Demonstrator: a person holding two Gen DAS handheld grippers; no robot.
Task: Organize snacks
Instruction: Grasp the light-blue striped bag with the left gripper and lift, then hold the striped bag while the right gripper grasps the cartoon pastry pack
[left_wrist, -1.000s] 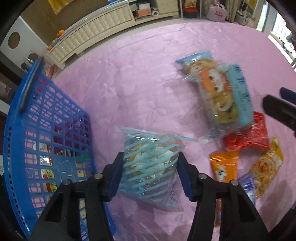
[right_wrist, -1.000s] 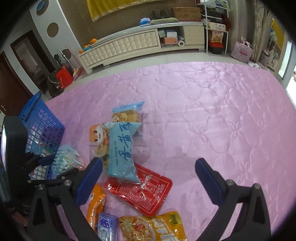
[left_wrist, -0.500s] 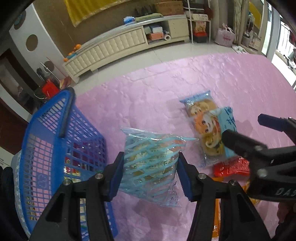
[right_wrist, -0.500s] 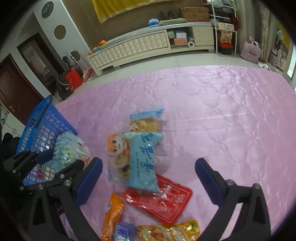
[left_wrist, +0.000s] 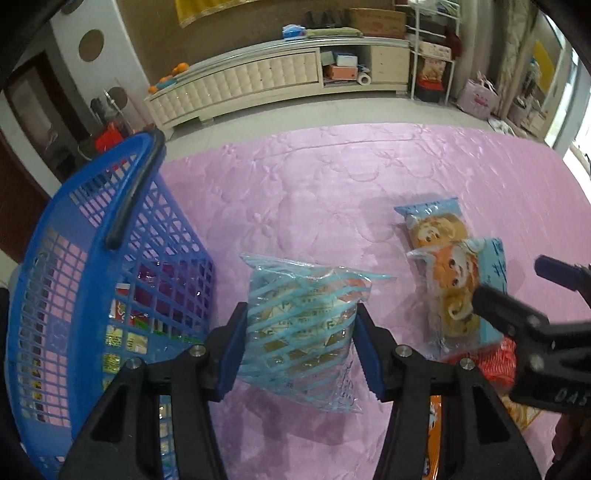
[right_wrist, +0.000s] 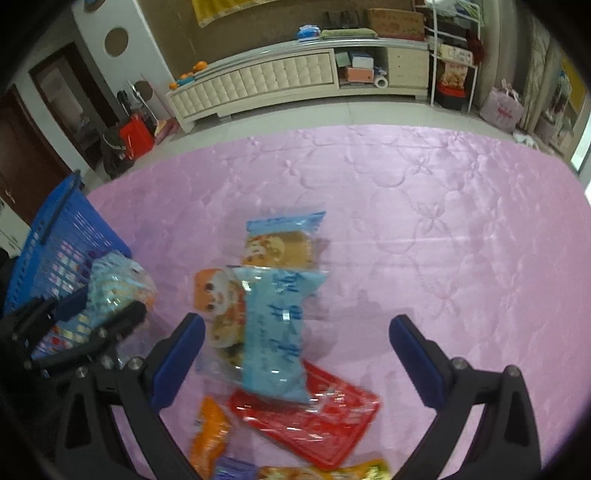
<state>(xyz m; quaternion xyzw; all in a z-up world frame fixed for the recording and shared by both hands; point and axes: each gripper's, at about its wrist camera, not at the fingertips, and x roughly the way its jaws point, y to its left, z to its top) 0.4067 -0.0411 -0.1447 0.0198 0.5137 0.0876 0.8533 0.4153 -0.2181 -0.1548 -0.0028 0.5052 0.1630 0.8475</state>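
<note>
Right wrist: blurred snack pile (right_wrist: 273, 332)

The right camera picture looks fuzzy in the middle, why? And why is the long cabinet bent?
Right wrist view: the light blue snack packet and red packet are smeared, which looks like motion blur. Left wrist view: the blue-striped clear bag in the left gripper is sharp. Both views: the fisheye lens curves the cream cabinet and darkens the corners.

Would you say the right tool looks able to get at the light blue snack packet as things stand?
Probably yes. The right tool is open, and the light blue snack packet lies atop the pile between its fingers with nothing covering it; the left tool is off to the side.
</note>
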